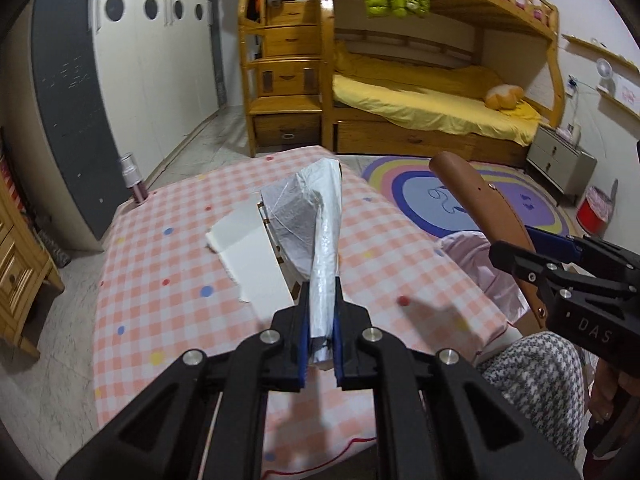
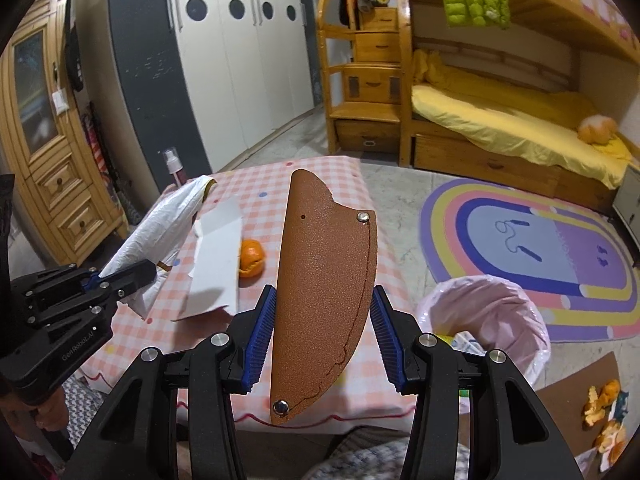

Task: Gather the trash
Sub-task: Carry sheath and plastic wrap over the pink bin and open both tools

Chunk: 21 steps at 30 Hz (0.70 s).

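The left gripper [image 1: 320,320] pinches a crumpled white plastic bag [image 1: 316,216] above the pink checked tablecloth [image 1: 168,280]. The right gripper [image 2: 322,328] (jaws half apart) clamps a brown leather sheath [image 2: 320,272] near the pink-lined bin [image 2: 516,320].

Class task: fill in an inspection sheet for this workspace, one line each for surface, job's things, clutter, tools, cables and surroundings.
Surface: table under a pink checked cloth with coloured dots.
Job's things: white plastic bag and brown leather sheath, both held; orange peel and torn white paper on the cloth; pink-lined bin beside the table, rubbish inside.
Clutter: more peel on brown card on the floor; spray bottle at the table's far corner.
Tools: left tool shut on the bag; right tool gripping the sheath.
Cables: nothing seen.
Surroundings: bunk bed, wardrobe, rainbow rug.
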### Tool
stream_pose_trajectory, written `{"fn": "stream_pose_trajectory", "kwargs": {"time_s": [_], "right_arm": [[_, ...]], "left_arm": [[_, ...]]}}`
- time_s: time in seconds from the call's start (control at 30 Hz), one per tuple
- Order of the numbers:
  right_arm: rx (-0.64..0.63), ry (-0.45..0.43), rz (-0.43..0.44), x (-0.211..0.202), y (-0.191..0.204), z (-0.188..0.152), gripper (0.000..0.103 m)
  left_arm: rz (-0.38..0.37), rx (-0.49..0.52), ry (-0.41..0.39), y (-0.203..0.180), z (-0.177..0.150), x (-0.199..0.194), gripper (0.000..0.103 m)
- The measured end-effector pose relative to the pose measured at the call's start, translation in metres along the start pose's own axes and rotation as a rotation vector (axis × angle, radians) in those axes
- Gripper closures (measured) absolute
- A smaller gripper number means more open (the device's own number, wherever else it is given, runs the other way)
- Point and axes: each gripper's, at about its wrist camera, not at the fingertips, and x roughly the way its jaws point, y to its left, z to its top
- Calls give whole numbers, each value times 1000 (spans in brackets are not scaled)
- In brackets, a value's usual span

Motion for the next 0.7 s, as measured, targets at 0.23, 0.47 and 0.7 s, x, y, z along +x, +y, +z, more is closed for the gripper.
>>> {"fn": "stream_pose_trajectory", "kwargs": {"time_s": [0.23, 0.47, 0.7], "right_arm": [[92, -10, -98, -20, -53, -14, 55], [212, -6, -197, -33, -114, -32, 55], [285, 20, -274, -22, -163, -41, 55]], "left_arm": [[-91, 102, -2, -58, 16, 14, 96], [-191, 207, 13, -122, 28, 39, 96], [-263, 246, 39, -164, 34, 66, 96]]}}
